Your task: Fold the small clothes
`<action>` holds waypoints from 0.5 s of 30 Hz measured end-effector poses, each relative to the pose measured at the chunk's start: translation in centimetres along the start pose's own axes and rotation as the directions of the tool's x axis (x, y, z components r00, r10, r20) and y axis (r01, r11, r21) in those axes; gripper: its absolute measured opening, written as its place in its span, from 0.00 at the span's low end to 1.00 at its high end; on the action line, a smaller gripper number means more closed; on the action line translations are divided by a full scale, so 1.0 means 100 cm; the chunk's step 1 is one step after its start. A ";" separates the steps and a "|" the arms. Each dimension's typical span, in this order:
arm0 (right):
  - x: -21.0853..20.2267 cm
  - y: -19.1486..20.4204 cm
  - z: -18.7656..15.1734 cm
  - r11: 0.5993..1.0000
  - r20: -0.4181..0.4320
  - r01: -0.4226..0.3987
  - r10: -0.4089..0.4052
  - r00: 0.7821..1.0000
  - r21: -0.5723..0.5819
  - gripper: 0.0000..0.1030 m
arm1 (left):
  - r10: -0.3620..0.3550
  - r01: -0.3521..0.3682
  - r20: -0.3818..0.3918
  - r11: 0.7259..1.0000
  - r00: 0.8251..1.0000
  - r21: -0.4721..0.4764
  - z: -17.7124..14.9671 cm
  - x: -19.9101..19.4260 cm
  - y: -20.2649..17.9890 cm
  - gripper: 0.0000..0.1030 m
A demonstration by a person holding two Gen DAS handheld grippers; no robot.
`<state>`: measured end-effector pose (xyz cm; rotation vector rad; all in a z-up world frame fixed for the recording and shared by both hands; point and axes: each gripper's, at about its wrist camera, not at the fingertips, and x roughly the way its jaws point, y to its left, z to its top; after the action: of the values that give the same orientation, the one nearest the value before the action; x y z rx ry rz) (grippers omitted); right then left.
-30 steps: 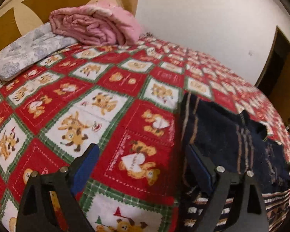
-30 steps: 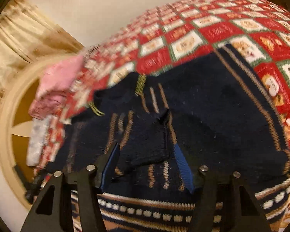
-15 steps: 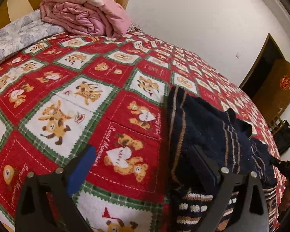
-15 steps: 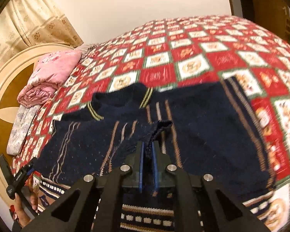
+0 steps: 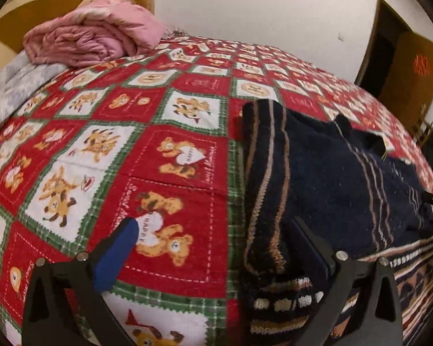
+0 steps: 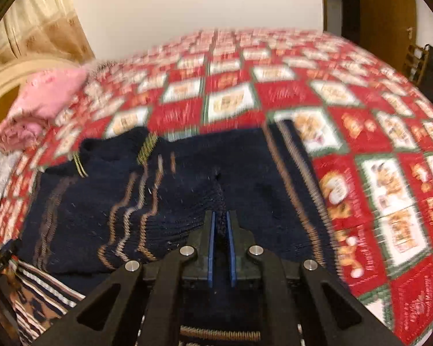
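navy sweater [image 6: 187, 190] lies mid-frame on a red bedspread [image 6: 360, 132]; right gripper [image 6: 220, 227] pinches its knit, left gripper [image 5: 216, 248] opening, nothing gripped.

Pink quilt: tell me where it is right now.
The folded pink quilt sits at the head of the bed, upper left in both wrist views, beside the grey pillow, well clear of the navy sweater.

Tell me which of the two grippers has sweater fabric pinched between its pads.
The right gripper: its blue pads are shut on a fold of the dark sweater. The left gripper is opening wide, nothing between its pads.
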<state>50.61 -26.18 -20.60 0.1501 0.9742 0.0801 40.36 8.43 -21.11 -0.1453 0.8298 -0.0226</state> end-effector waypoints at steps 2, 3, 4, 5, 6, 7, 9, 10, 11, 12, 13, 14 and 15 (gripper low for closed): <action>0.007 0.000 -0.001 1.000 -0.004 0.018 -0.018 1.000 -0.026 0.08 | 0.007 -0.007 -0.009 1.000 1.000 0.005 0.000 0.001 -0.001 1.00; 0.003 -0.001 -0.001 0.999 0.018 0.028 -0.028 0.999 -0.020 0.10 | 0.007 -0.007 -0.010 1.000 1.000 0.005 0.000 0.001 0.000 1.00; -0.003 -0.004 -0.001 1.000 0.027 0.027 -0.027 0.999 0.003 0.10 | 0.006 -0.006 -0.009 1.000 1.000 0.001 0.000 0.001 0.000 1.00; -0.010 -0.006 -0.002 1.000 0.043 0.007 -0.009 0.999 0.029 0.11 | 0.004 -0.004 -0.008 1.000 1.000 -0.001 0.000 0.001 0.001 1.00; -0.016 -0.006 -0.003 0.999 0.065 -0.005 0.002 0.998 0.039 0.18 | 0.002 -0.002 -0.007 1.000 1.000 -0.004 0.000 0.000 0.002 1.00; -0.026 -0.002 -0.005 0.999 0.104 -0.019 0.016 0.994 0.029 0.26 | 0.002 -0.002 -0.006 1.000 1.000 -0.008 0.000 0.000 0.001 1.00; -0.036 0.010 -0.010 0.999 0.139 -0.045 0.048 0.989 -0.023 0.54 | 0.003 -0.003 -0.008 1.000 1.000 -0.016 0.000 0.001 0.003 1.00; -0.038 0.019 -0.012 0.996 0.134 -0.072 0.079 0.988 -0.055 0.54 | 0.003 -0.004 -0.012 1.000 1.000 -0.021 0.001 0.002 0.003 1.00; -0.036 0.025 -0.012 0.993 0.116 -0.085 0.094 0.989 -0.077 0.54 | 0.009 -0.009 -0.013 1.000 1.000 -0.023 0.001 0.002 0.003 1.00; -0.031 0.034 -0.014 0.990 0.085 -0.090 0.099 0.991 -0.107 0.54 | 0.021 -0.021 -0.015 1.000 1.000 -0.021 0.001 0.003 0.002 1.00; -0.026 0.040 -0.016 0.988 0.061 -0.085 0.094 0.994 -0.127 0.54 | 0.032 -0.032 -0.014 0.999 0.999 -0.014 0.001 0.003 0.001 1.00; -0.021 0.042 -0.018 0.987 0.054 -0.089 0.097 0.994 -0.134 0.54 | 0.039 -0.039 -0.014 0.999 0.999 -0.011 0.001 0.002 0.000 1.00; -0.016 0.043 -0.020 0.986 0.041 -0.092 0.099 0.994 -0.139 0.54 | 0.043 -0.043 -0.013 0.999 0.999 -0.010 0.001 0.002 0.000 1.00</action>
<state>48.07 -21.92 -19.73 0.0720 0.9104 0.2298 40.55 8.45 -21.22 -0.1371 0.8458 0.0215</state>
